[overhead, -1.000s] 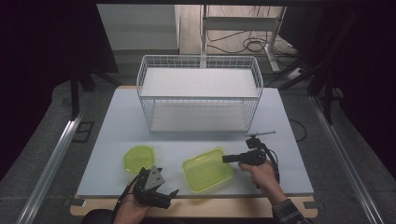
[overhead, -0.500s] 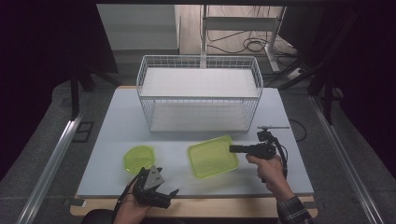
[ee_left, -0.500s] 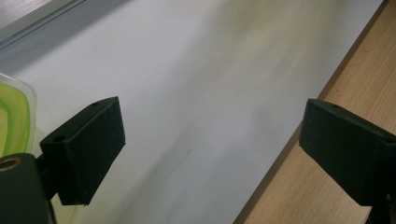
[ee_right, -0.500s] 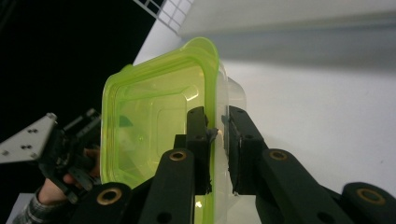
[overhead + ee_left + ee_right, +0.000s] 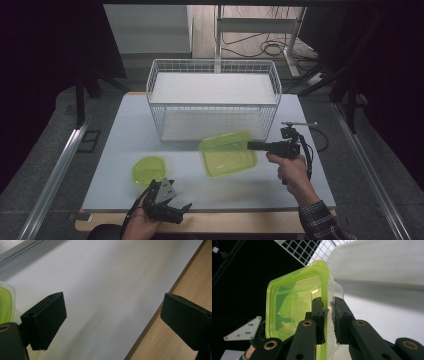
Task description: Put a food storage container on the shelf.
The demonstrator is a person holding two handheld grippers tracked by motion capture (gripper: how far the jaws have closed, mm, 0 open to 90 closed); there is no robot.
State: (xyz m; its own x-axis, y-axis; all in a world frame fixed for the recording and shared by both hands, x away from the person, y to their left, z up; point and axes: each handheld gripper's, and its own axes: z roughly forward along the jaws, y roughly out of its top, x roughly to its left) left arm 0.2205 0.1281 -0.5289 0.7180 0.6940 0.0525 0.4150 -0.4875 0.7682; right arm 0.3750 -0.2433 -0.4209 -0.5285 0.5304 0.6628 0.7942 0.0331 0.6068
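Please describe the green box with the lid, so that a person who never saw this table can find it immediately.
Start at the white wire basket at the far side of the table. Just in front of it, the right gripper holds a rectangular clear plastic container with a lime-green lid by its edge, lifted off the white tabletop. The other green item, a small round lime-green lidded container near the left gripper, lies on the table.

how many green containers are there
2. A rectangular green container is held at its rim by the right gripper in front of the wire basket; a small round one lies on the table near the left gripper.
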